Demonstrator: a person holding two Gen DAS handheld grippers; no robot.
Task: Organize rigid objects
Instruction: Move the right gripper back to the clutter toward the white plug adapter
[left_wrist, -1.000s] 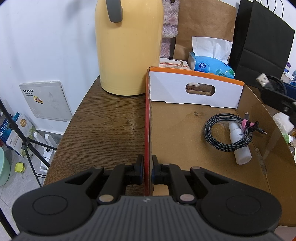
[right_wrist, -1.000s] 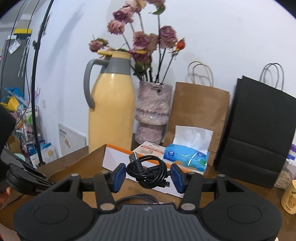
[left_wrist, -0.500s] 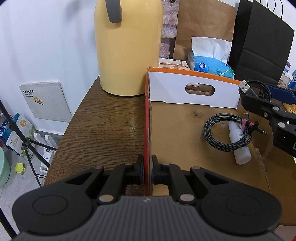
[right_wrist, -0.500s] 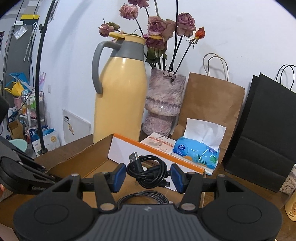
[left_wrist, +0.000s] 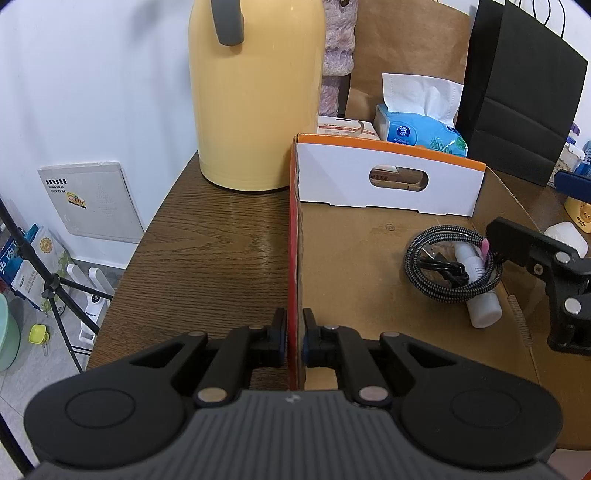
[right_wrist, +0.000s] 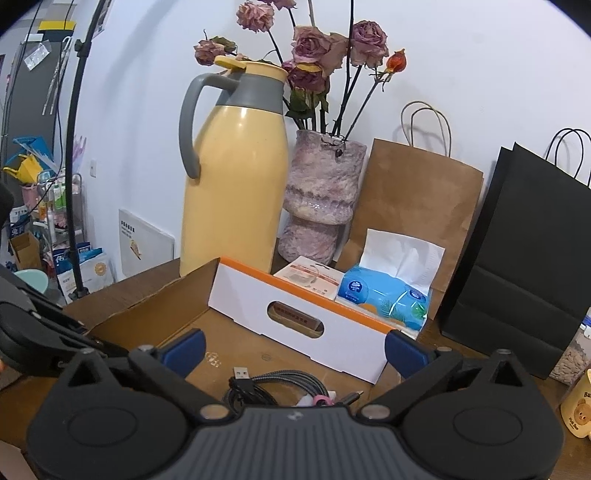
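Observation:
My left gripper (left_wrist: 294, 341) is shut on the red left wall of the open cardboard box (left_wrist: 293, 240) and holds it on the table. Inside the box lie a coiled braided cable (left_wrist: 452, 271), a small black USB cable (left_wrist: 441, 264) inside that coil, and a white bottle (left_wrist: 480, 295) under them. My right gripper (right_wrist: 293, 345) is open and empty just above the cables (right_wrist: 275, 386); it shows in the left wrist view (left_wrist: 532, 251) at the box's right side.
A yellow thermos jug (right_wrist: 236, 170) stands behind the box on the wooden table (left_wrist: 207, 251), beside a vase of dried roses (right_wrist: 321, 199). A tissue pack (right_wrist: 388, 291), a brown paper bag (right_wrist: 413, 206) and a black bag (right_wrist: 524, 236) stand behind. A yellow cup (right_wrist: 578, 408) is at right.
My right gripper came down into the box and opened, and the black USB cable it held now lies on the braided coil. My left gripper has not moved.

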